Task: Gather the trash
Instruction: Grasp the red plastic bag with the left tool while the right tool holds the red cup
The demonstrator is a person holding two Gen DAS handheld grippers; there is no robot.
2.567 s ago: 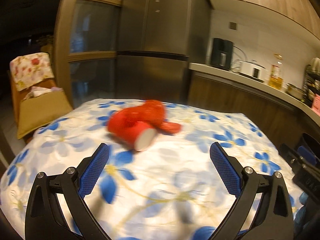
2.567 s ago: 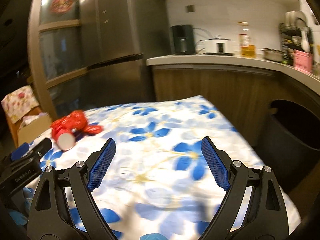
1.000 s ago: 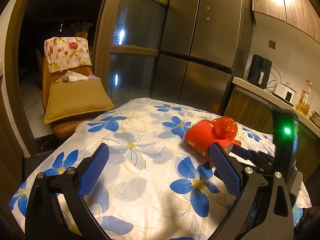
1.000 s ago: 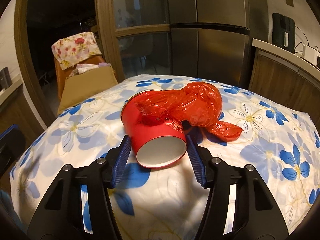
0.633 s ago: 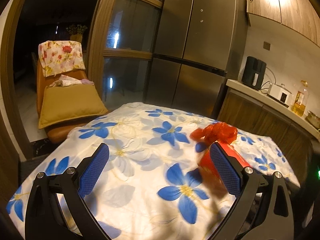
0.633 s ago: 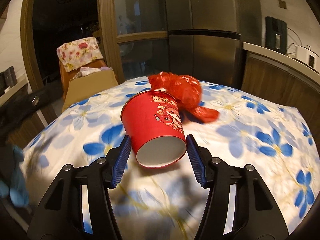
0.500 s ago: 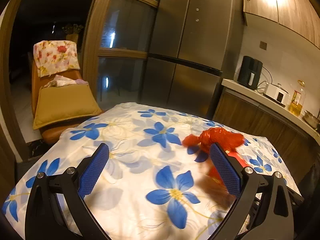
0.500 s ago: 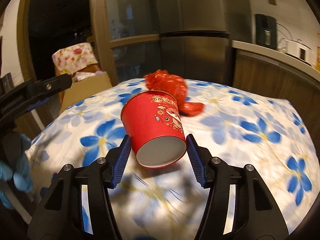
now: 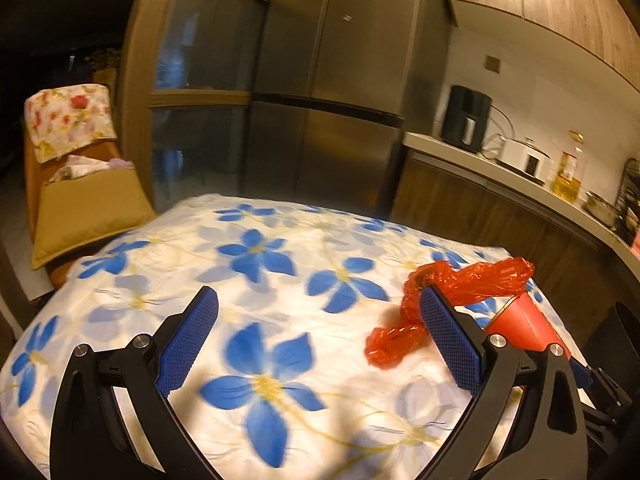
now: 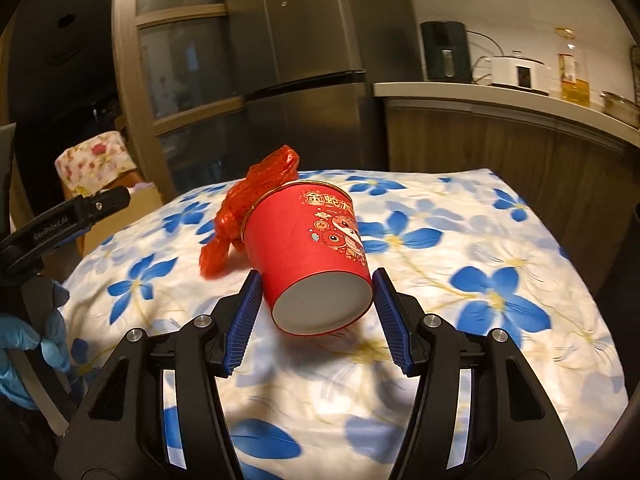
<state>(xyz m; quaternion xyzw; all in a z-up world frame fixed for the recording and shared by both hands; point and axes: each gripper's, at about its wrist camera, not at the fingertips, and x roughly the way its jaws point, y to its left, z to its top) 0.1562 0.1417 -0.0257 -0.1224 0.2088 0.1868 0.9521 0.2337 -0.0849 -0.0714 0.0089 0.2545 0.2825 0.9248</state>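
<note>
Right tool (image 10: pixel 316 312) gripped my red paper cup (image 10: pixel 316 256), red plastic bag (image 10: pixel 256 208) trailing from it above the table (image 10: pixel 500 248); left tool (image 9: pixel 320 336) gaped wide, holding nothing.

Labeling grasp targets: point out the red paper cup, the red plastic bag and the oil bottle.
red paper cup (image 10: pixel 312 248): right wrist view, printed side wall.
red plastic bag (image 9: pixel 476 280): left wrist view, crumpled upper fold.
oil bottle (image 10: pixel 574 80): right wrist view, lower body, on the counter.
</note>
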